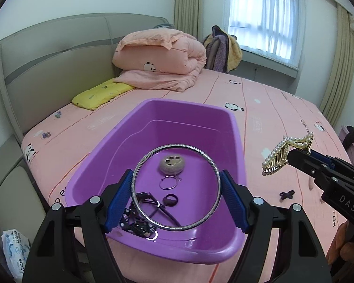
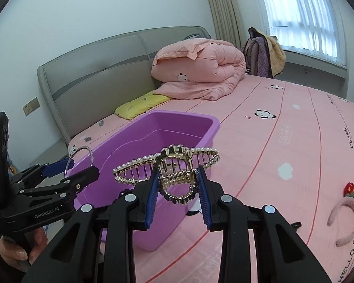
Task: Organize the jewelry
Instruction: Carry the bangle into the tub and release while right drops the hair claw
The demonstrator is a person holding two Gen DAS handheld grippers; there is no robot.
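Note:
My left gripper (image 1: 177, 186) is shut on a silver bangle (image 1: 139, 165), which hangs above the purple plastic bin (image 1: 193, 115) on the bed. Inside the bin lie a beige felt ball (image 1: 172, 164), a thin hoop earring (image 1: 168, 184), a dark ring (image 1: 170, 199) and black beaded pieces (image 1: 134, 224). My right gripper (image 2: 177, 186) is shut on a gold hair claw edged with pearls (image 2: 177, 167), held in the air to the right of the bin (image 2: 200, 122). The claw (image 1: 285, 155) and right gripper (image 1: 292, 158) show at the right of the left wrist view. The bangle (image 2: 81, 156) and left gripper (image 2: 68, 172) appear at the left of the right wrist view.
A pink headband with a strawberry (image 2: 347, 214) lies on the pink sheet at the right. A small dark bow clip (image 1: 286, 194) lies right of the bin. A folded pink quilt (image 1: 162, 56) and a yellow pillow (image 1: 101, 93) sit by the headboard. A hand (image 2: 18, 247) grips the left handle.

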